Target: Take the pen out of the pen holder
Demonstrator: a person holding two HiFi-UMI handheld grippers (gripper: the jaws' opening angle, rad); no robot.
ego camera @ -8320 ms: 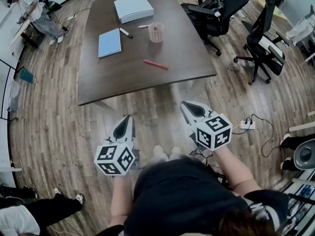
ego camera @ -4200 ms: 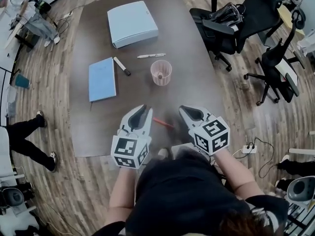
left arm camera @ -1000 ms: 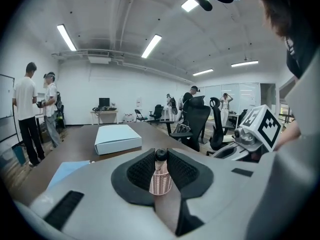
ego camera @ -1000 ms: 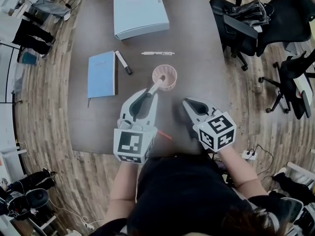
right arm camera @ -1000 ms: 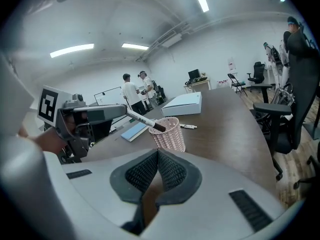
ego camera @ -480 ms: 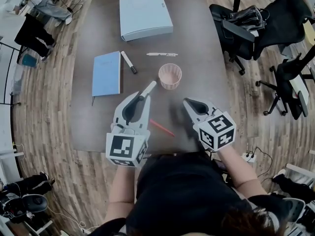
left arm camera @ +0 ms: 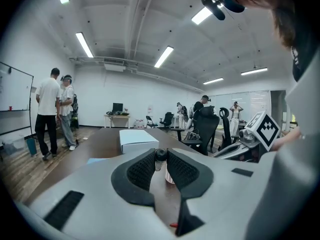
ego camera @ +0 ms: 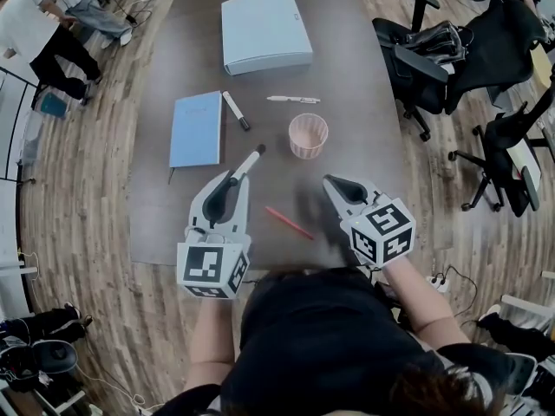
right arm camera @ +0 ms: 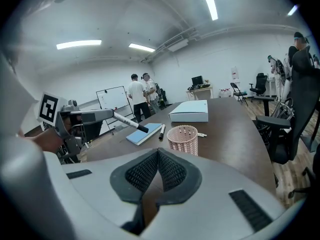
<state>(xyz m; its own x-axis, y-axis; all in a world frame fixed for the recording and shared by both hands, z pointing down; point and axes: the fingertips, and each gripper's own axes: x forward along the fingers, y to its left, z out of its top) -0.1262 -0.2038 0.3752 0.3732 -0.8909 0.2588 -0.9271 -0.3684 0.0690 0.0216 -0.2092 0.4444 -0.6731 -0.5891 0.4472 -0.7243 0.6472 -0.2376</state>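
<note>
Dark wood table (ego camera: 364,189) carries the pink mesh pen holder (ego camera: 308,136), which looks empty. Your left gripper (ego camera: 236,178) pinches the pen (ego camera: 251,158) by its rear barrel, capped tip in the air left of the holder; your right gripper (ego camera: 334,185) is pressed together on nothing. Light, stiff and smooth, it will likely swivel, so grip mid-barrel.

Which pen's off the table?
The white marker with black cap, clamped in the left gripper; the other marker, slim white pen and red pen lie on the brown table.
</note>
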